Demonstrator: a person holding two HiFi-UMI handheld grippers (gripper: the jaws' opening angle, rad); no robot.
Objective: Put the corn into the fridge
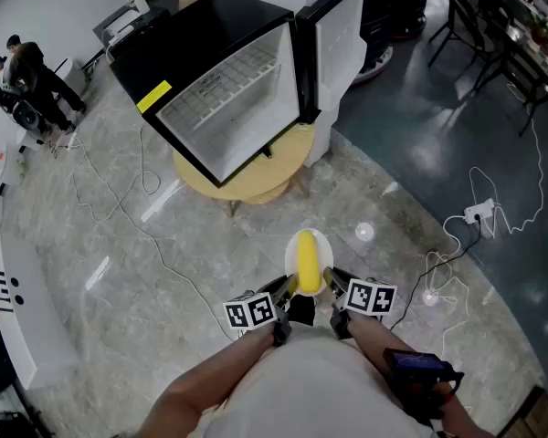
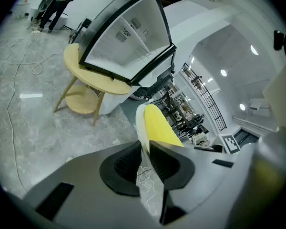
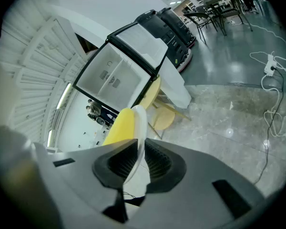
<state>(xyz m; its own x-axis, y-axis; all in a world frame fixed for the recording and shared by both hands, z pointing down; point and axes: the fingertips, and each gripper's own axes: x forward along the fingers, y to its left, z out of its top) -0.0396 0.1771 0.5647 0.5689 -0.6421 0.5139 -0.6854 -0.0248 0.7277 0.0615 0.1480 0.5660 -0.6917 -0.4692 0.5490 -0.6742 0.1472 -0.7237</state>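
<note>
A person stands on a grey marble floor and looks down at two handheld grippers held out in front. Between them they carry a small white plate (image 1: 316,238) with the corn (image 1: 307,261) lying on it.

The left gripper (image 1: 288,286) is clenched on the plate's left rim, its ribbed pads pressed against the thin white edge. The right gripper (image 1: 331,279) is clenched on the right rim in the same way. Neither claw touches the corn itself.

The task looks to be at its carrying stage. The corn is lifted and in hand, but it is not yet in the fridge (image 1: 228,99). The fridge is well apart from it, farther off and to the left. It is a small black box sitting on a round wooden table (image 1: 272,173). Its white door (image 1: 338,48) hangs open to the right, and a wire shelf shows in the bare white interior. What is left, by this judgement, is to close the gap, pass the corn through the opening and set it down inside.

The corn is a smooth, bright yellow cob, long and rounded. It lies lengthwise on the plate, pointing away towards the fridge, and covers most of it.
</note>
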